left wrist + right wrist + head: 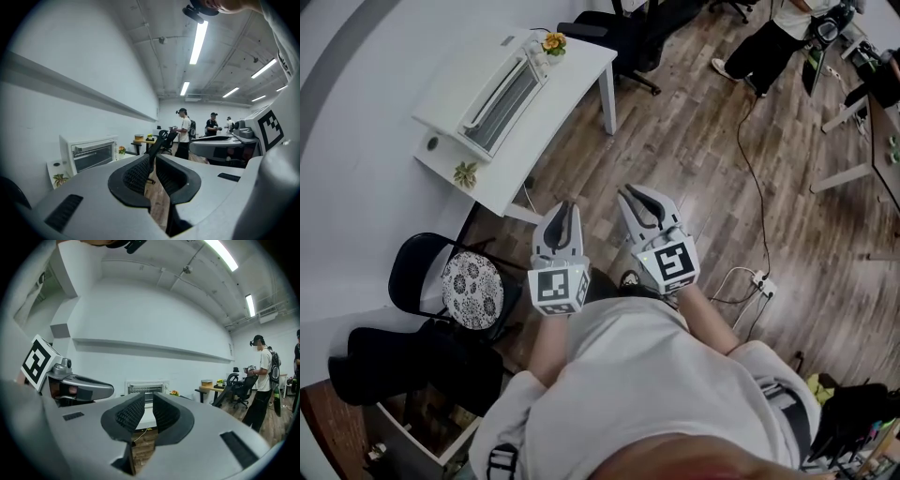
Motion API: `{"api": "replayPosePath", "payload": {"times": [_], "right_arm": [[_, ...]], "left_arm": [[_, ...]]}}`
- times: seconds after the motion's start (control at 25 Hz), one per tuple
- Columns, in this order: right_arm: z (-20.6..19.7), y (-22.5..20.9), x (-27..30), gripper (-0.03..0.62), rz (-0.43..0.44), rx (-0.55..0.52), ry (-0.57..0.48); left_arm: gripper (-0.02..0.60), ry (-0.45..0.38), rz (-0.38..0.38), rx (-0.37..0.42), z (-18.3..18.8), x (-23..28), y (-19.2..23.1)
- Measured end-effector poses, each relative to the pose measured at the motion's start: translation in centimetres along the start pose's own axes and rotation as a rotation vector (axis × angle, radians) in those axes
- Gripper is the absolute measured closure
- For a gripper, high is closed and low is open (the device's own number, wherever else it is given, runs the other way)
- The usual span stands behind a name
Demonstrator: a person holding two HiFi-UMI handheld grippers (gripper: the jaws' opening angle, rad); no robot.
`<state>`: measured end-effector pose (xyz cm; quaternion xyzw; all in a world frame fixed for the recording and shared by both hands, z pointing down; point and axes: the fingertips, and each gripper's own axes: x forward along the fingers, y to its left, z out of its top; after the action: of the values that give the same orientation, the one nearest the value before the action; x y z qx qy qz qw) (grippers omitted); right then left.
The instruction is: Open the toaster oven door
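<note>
Fingers (136, 176) of left gripper (152, 158): released, a narrow gap between the pads, nothing in it. Fingers (131, 413) of right gripper (149, 397): likewise parted and empty. Both grippers held side by side over the wooden floor (703, 159), pointing toward the white table (581, 70). Toaster oven (502, 94): white, on that table against the wall, door shut, well apart from both grippers. Small potted flowers (552, 42): just beside the oven.
</note>
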<state>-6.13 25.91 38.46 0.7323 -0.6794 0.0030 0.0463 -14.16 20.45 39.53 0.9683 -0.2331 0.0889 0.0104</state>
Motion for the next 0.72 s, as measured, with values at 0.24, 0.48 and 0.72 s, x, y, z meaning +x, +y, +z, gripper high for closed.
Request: {"api": "replayPosePath", "payload": {"times": [0.24,0.48,0.72], "right_arm": [[-0.6,-0.7,2.0,0.542,0.024,-0.017,0.007],[-1.3,-2.7,4.9,0.541,0.022,0.024,0.037],[-0.8,-5.1,9.2,0.540,0.047,-0.040,0.024]], "left_arm": [[0.546,0.014,0.015,-0.010,-0.2,1.6,1.2],[0.546,0.005,0.010,-0.015,-0.1,5.3,2.5],[0.546,-0.002,0.011,-0.022,0.8,9.5,4.6]]}}
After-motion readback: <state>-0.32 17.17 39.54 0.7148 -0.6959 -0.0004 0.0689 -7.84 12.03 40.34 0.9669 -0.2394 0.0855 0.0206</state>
